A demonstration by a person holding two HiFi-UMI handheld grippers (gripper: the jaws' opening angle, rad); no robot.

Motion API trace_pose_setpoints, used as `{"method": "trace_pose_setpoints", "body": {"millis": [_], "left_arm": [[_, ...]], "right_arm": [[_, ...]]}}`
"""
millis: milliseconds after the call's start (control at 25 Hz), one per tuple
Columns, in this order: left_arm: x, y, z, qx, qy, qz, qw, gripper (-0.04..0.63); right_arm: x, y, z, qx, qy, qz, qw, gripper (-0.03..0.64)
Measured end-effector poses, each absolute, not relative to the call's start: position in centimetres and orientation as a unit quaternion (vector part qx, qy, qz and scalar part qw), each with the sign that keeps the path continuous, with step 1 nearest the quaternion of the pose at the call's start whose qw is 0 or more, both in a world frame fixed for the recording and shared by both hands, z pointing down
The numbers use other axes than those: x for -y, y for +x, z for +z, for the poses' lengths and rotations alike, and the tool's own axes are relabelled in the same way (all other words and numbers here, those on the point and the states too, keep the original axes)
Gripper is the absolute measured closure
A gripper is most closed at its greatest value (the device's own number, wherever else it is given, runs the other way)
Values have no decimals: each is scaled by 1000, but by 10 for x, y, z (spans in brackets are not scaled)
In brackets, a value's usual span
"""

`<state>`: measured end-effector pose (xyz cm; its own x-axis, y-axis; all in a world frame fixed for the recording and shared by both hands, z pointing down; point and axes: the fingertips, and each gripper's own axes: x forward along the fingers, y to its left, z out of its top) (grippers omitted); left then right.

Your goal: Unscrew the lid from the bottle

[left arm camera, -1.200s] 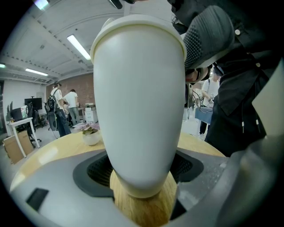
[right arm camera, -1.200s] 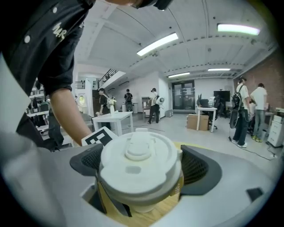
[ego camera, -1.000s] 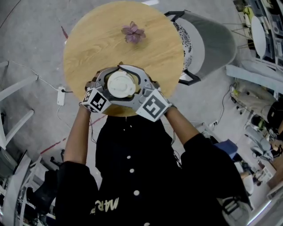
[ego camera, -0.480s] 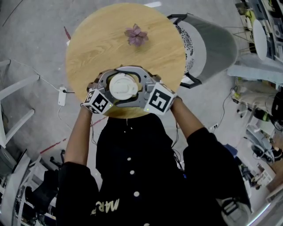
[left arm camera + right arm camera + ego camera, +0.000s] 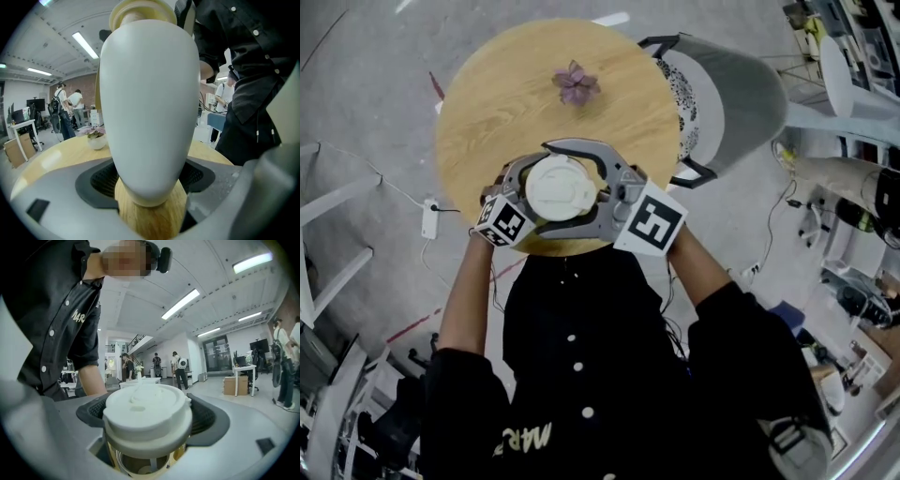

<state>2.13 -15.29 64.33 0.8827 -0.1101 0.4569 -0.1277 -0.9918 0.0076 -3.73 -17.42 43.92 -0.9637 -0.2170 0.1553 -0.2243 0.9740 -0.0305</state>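
A white bottle (image 5: pixel 150 93) is held upright above the round wooden table (image 5: pixel 497 94), near its front edge. My left gripper (image 5: pixel 150 187) is shut on the bottle's narrow lower body, a dark pad on each side. The cream-white lid (image 5: pixel 146 413) tops the bottle, and my right gripper (image 5: pixel 147 427) is shut round it. In the head view the lid (image 5: pixel 561 190) shows from above, ringed by the grey jaws of the left gripper (image 5: pixel 542 199) and the right gripper (image 5: pixel 567 187). Whether the lid has parted from the neck I cannot tell.
A small purple plant in a white pot (image 5: pixel 575 82) stands at the table's far side. A grey chair (image 5: pixel 731 94) is at the table's right. Cables and a power strip (image 5: pixel 428 217) lie on the floor to the left.
The right gripper has swung round the lid, its marker cube moving to the right. The left gripper and the bottle have stayed almost in place.
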Motion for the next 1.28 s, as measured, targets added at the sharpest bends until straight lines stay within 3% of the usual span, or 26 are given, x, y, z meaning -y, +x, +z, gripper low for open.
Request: {"method": "trace_pose_setpoints", "body": {"millis": [440,720,840,1120,1280], "left_arm": [[153,3,627,121,952,280,26,198],[155,-71,547,241,944,224,43,206],[149,-106,484,308,936,170,11,344],[147,-142,361,427,900,92,-5,567],[137,-141,304,470,879,75,-9,591]], "right_arm": [[178,-10,350,967,242,81,25,123],[177,48,307,929,364,62,20,123],[168,76,285,905,425,36,-5,123],[138,121,254,859,511,-18,-23,123],[119,136,228,845,533,-19,-40,123]]}}
